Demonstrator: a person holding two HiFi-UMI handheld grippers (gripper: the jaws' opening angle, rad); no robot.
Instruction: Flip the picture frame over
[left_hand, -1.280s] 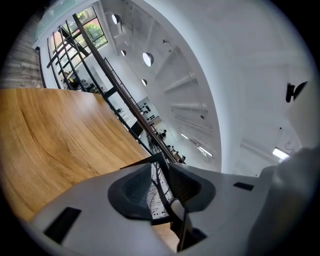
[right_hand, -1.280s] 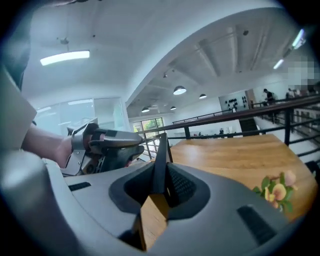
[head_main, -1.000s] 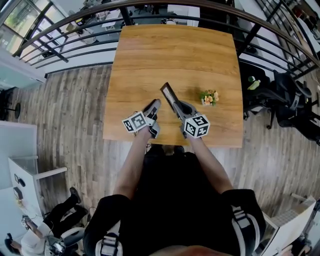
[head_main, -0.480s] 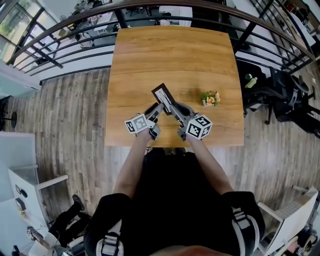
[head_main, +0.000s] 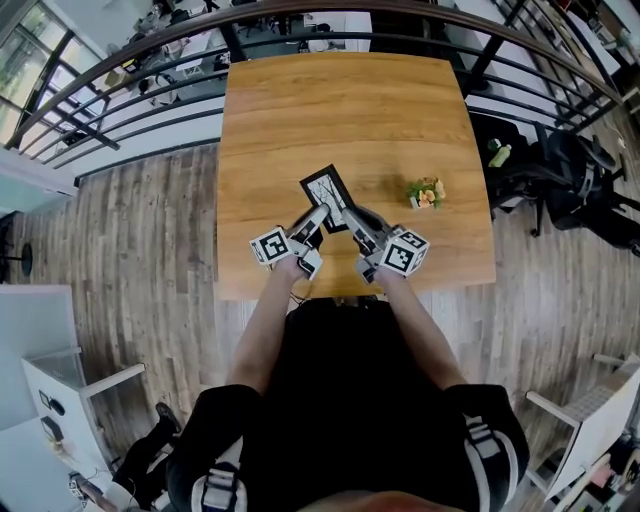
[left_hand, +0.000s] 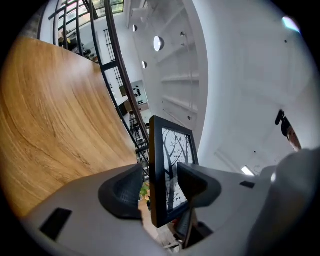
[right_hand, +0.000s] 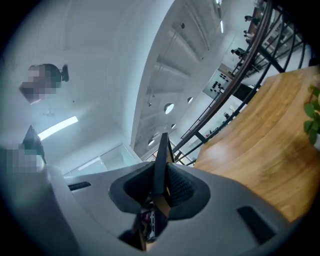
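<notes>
Above the table, my right gripper clamps the picture frame; my left gripper, jaws just opened, straddles it loosely.

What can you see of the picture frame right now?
The picture frame is a slim black rectangle around a black-and-white print of bare trees, with the printed face showing to the head view. It is held tilted above the wooden table, near its front edge. The right gripper clamps one thin edge. The left gripper has just been opening its jaws; the frame stands between them, with a gap at one pad.
</notes>
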